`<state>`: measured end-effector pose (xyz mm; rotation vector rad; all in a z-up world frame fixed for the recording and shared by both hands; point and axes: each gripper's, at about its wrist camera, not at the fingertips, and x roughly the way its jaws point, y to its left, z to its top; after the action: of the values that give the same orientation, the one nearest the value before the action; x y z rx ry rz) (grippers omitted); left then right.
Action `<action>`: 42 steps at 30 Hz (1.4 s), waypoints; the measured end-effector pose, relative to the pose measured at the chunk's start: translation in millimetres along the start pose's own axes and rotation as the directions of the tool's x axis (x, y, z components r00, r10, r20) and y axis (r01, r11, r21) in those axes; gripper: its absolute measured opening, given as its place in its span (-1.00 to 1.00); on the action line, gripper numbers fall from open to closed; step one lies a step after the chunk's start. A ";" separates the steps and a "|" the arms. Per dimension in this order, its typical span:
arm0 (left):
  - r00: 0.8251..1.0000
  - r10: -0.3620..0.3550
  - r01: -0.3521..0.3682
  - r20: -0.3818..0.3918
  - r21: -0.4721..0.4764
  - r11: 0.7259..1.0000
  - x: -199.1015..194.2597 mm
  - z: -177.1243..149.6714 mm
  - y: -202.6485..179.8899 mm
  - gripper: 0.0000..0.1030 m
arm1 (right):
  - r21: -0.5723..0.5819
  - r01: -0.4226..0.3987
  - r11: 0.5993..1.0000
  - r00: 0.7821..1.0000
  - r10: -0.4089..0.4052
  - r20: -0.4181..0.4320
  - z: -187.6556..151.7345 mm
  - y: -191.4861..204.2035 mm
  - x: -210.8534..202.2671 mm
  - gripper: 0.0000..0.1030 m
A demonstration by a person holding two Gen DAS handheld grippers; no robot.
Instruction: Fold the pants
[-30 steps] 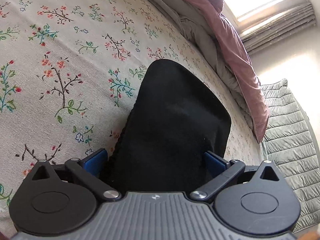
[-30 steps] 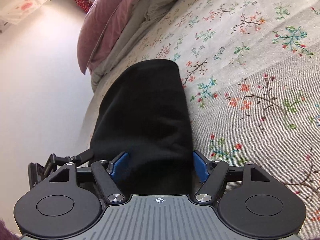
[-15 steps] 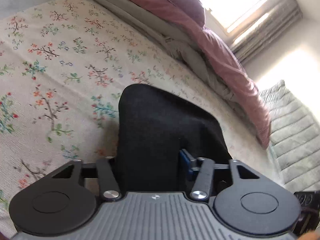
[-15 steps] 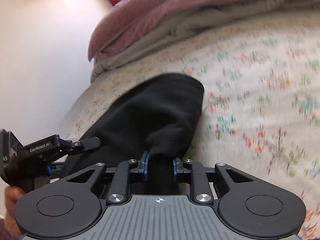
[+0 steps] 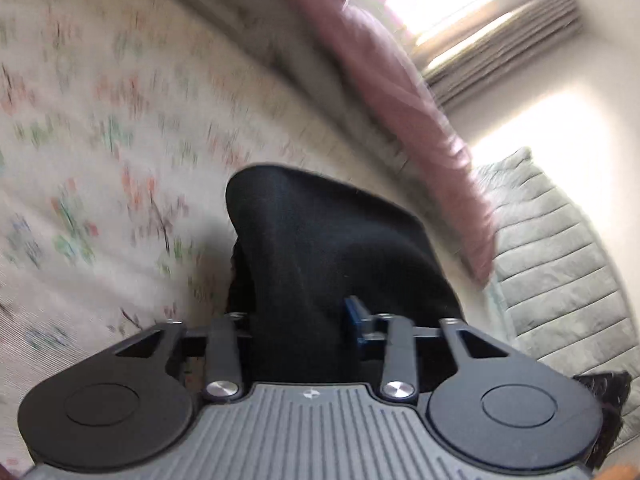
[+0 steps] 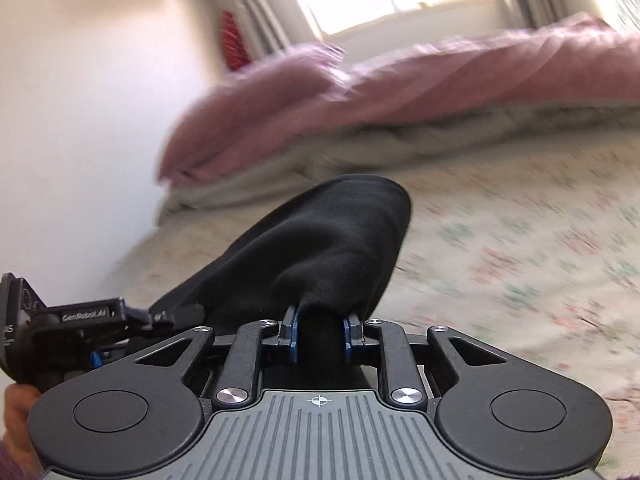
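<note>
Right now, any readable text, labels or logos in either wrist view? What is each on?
"GenRobot.AI": white lettering on the black body of the left gripper, seen at the left edge of the right wrist view.
Lettering further left on that body: cut off, unreadable.
Small white emblem on the ribbed grey housing in the left wrist view: a mark, no words.
Crosshair mark on the ribbed grey housing in the right wrist view: no words.

Black pants on a flowered bedsheet

The pants (image 5: 332, 248) I am handling are plain black with no pattern. The bedsheet (image 5: 104, 128) under them is cream, printed with small sprigs in red, green and blue, here smeared by blur. The duvet (image 6: 400, 88) bunched at the far side is dusty pink over a pale grey underside. The quilt (image 5: 560, 264) beside the bed is grey-green with stitched stripes. My right hand-held gripper (image 6: 320, 330) is black with blue pads (image 6: 294, 330); the wall (image 6: 80, 120) is white.
</note>
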<state>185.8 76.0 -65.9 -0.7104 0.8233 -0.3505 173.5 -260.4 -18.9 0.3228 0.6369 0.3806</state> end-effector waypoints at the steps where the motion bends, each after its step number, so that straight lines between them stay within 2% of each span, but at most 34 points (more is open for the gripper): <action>1: 1.000 0.020 -0.020 0.008 0.013 1.000 6.0 -2.6 -2.1 0.87 | 0.031 0.027 0.999 0.999 -0.026 -0.040 -2.6 -17.6 8.2 -0.60; 3: 0.999 0.030 -0.031 0.016 0.077 0.996 9.7 -3.4 -12.4 0.88 | 0.119 0.045 0.992 0.994 -0.033 -0.104 -12.9 -51.3 23.2 -0.57; 6: 0.997 0.065 -0.072 0.050 0.159 0.985 2.3 -3.8 -18.8 0.88 | 0.200 0.027 0.979 0.993 -0.003 -0.120 -21.7 -75.4 29.4 -0.38; 9: 0.995 0.073 -0.081 0.063 0.141 0.987 -4.6 -0.2 -14.0 0.88 | 0.225 0.056 0.973 0.990 -0.024 -0.141 -21.6 -75.0 28.1 -0.20; 12: 0.989 0.102 -0.114 0.106 0.110 0.987 -13.6 1.6 -12.7 0.88 | 0.229 0.084 0.970 0.985 -0.047 -0.164 -25.9 -69.7 25.3 -0.18; 16: 0.980 0.133 -0.156 0.147 0.155 0.976 -20.1 0.4 -20.2 0.85 | 0.245 0.106 0.964 0.983 -0.064 -0.173 -25.3 -69.1 20.8 -0.17; 18: 0.979 0.147 -0.171 0.138 0.182 0.968 -16.9 -0.9 -24.3 0.78 | 0.261 0.117 0.958 0.982 -0.073 -0.174 -26.1 -70.3 16.6 -0.16; 20: 0.982 0.154 -0.174 0.110 0.209 0.962 -10.6 -5.8 -26.4 0.46 | 0.272 0.118 0.955 0.982 -0.070 -0.178 -28.5 -69.5 12.4 -0.13; 23: 0.982 0.147 -0.171 0.121 0.229 0.958 -2.9 -7.4 -29.6 0.22 | 0.251 0.127 0.960 0.978 -0.078 -0.196 -36.1 -61.5 13.7 -0.13; 30: 0.978 0.155 -0.187 0.143 0.249 0.950 4.2 -4.8 -28.5 0.17 | 0.376 0.126 0.918 0.978 -0.053 -0.201 -47.2 -67.3 9.4 -0.16; 33: 0.976 0.169 -0.198 0.139 0.234 0.952 2.3 -4.5 -30.3 0.24 | 0.320 0.150 0.935 0.975 -0.087 -0.203 -47.7 -58.7 8.5 -0.13; 34: 0.972 0.188 -0.218 0.141 0.236 0.947 1.4 -4.6 -32.3 0.35 | 0.289 0.164 0.943 0.974 -0.108 -0.201 -47.2 -54.5 8.7 -0.12; 35: 0.967 0.212 -0.242 0.142 0.244 0.939 0.4 -4.8 -34.8 0.49 | 0.256 0.180 0.950 0.972 -0.132 -0.196 -47.1 -49.4 8.7 -0.06; 36: 0.962 0.236 -0.265 0.139 0.254 0.930 -0.4 -4.6 -37.0 0.54 | 0.218 0.202 0.955 0.968 -0.161 -0.190 -47.2 -43.8 8.6 0.05; 38: 0.955 0.265 -0.291 0.131 0.274 0.916 -3.2 -4.2 -41.8 0.60 | 0.134 0.246 0.960 0.958 -0.220 -0.182 -46.5 -30.8 8.1 0.18; 42: 0.934 0.322 -0.355 0.155 0.306 0.883 -13.7 -8.8 -53.1 0.65 | -0.004 0.278 0.961 0.947 -0.274 -0.168 -44.5 -5.0 3.0 0.27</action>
<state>169.4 41.4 -25.7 -0.2583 0.7532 -0.1275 149.0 -255.8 -56.2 0.2171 0.8400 0.1328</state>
